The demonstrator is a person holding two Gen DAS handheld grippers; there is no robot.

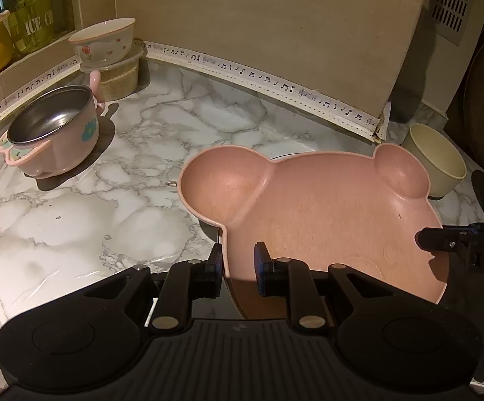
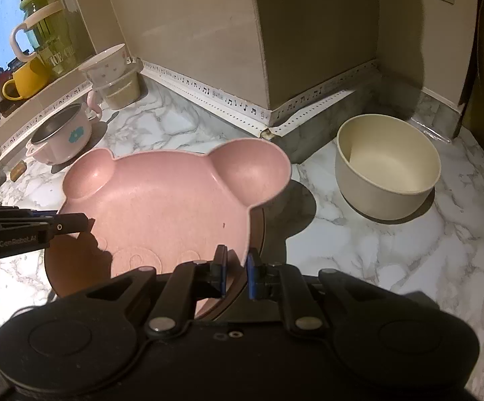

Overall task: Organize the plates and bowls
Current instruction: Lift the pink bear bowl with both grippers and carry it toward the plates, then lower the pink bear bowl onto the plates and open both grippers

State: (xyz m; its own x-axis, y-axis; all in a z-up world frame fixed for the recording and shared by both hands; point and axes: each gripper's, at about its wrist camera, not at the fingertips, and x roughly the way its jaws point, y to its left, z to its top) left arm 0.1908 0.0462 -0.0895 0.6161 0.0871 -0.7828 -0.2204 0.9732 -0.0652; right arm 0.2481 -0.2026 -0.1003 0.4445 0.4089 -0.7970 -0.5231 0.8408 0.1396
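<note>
**Mara:** Both claws have the pink bear plate (image 1: 325,214). The left gripper (image 1: 238,260) has its jaws narrowed over the plate's left rim, one finger outside the wall and one inside. The right gripper (image 2: 235,267) is pinched on the opposite rim in the same way.

**Tov:** So the plate hangs between the two claws, ears pointing away from both, and seems to sit above the marble counter (image 1: 74,220) (the shadow beneath it suggests some clearance, though how much cannot be told).

**Mara:** Where should it go? Ahead and to the right of the right claw stands the cream bowl (image 2: 387,170). Far ahead and to the left of the left claw sits the pink steel-lined bowl (image 1: 53,130), and beyond that the floral bowl (image 1: 104,41) on top of a lidded container (image 1: 116,73).

**Tov:** That cannot be judged from here. What matters for this step is keeping the two grips level with each other, so the rim does not twist out of either pinch.

**Mara:** And moving both claws at one pace, and steering the ears clear of the cream bowl, which is near the plate's right ear.

**Tov:** Lower it flat; release only once it rests.
</note>
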